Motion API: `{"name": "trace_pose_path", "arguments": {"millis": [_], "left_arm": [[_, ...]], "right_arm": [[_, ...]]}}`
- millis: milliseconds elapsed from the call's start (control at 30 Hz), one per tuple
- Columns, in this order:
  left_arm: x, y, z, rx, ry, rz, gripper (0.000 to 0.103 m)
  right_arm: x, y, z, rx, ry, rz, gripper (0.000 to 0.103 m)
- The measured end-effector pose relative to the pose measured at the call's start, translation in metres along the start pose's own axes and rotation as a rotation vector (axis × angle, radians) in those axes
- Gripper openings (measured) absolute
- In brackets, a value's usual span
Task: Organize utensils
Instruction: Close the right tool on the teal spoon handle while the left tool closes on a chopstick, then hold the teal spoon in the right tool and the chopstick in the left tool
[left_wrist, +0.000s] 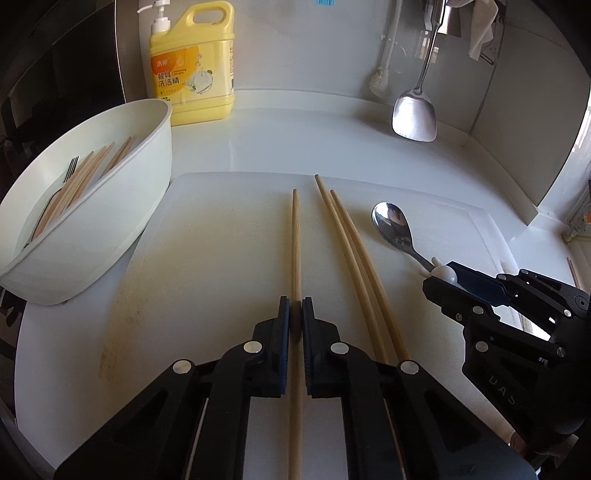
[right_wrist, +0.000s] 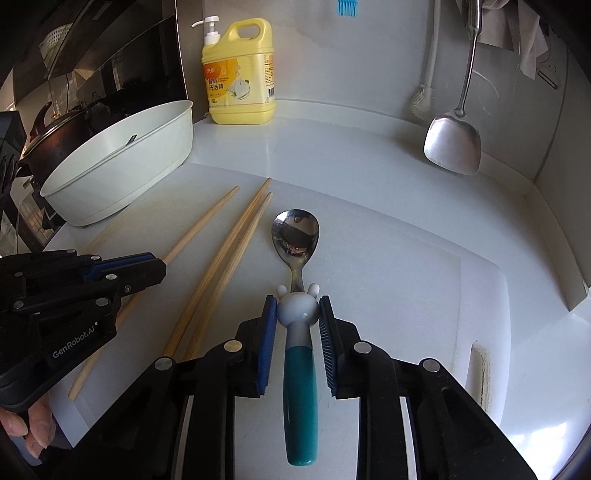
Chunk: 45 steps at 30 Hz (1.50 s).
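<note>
Wooden, slim and round: single chopstick (left_wrist: 295, 236) pinched between the ribbed blue pads of the left gripper (left_wrist: 295, 314), jaws clenched tight on it, shaft lying flat on the white cutting board (left_wrist: 221, 229) and pointing toward 12 o'clock. Just to its 3 o'clock side, a pair of chopsticks (left_wrist: 351, 251), pale wood, tapered, lying close together, loose on the same board. Smooth matte plastic board, faintly yellowed along its left part.

Polished steel spoon (right_wrist: 295, 236) on the board at 3 o'clock of the pair, oval bowl mirror-bright, neck running into a grey rabbit-shaped knob with two small ears, then a teal rounded handle. Right gripper (right_wrist: 297, 314) closed on that knob, blue pads pressing its two sides, handle running back between the black fingers.

Oval white tub (left_wrist: 110, 206) at 10 o'clock of the board, glossy plastic, divided inside, holding more chopsticks (left_wrist: 85, 173) and a metal fork (left_wrist: 70, 171) leaning in one compartment. Yellow detergent jug (left_wrist: 192, 70) with a white pump at 12 o'clock, behind the tub against the wall. Steel spatula (left_wrist: 415, 114), broad and flat, hanging at 1 o'clock, white brush (left_wrist: 380, 74) beside it. Fingertips of a person's hand (right_wrist: 33, 432) under the left gripper's black body.
</note>
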<state>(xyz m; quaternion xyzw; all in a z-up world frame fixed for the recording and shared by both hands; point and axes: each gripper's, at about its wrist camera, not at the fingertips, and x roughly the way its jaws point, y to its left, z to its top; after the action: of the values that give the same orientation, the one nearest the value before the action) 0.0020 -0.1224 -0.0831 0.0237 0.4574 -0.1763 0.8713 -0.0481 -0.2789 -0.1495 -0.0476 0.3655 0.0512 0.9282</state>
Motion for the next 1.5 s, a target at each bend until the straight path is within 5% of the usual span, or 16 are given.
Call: {"name": "trace_pose_path", "arguments": {"millis": [733,1500], "left_arm": [[-0.018,0.009,0.008,-0.029,-0.025,-0.024,0.007],[-0.013,0.013,0.009,-0.045,-0.004,-0.026,0.007]], "right_arm": [[-0.014,-0.008,0.001,0.118,-0.052,0.068,0.022],[0.001,0.0,0.001,0.064,0.031,0.013,0.023]]}}
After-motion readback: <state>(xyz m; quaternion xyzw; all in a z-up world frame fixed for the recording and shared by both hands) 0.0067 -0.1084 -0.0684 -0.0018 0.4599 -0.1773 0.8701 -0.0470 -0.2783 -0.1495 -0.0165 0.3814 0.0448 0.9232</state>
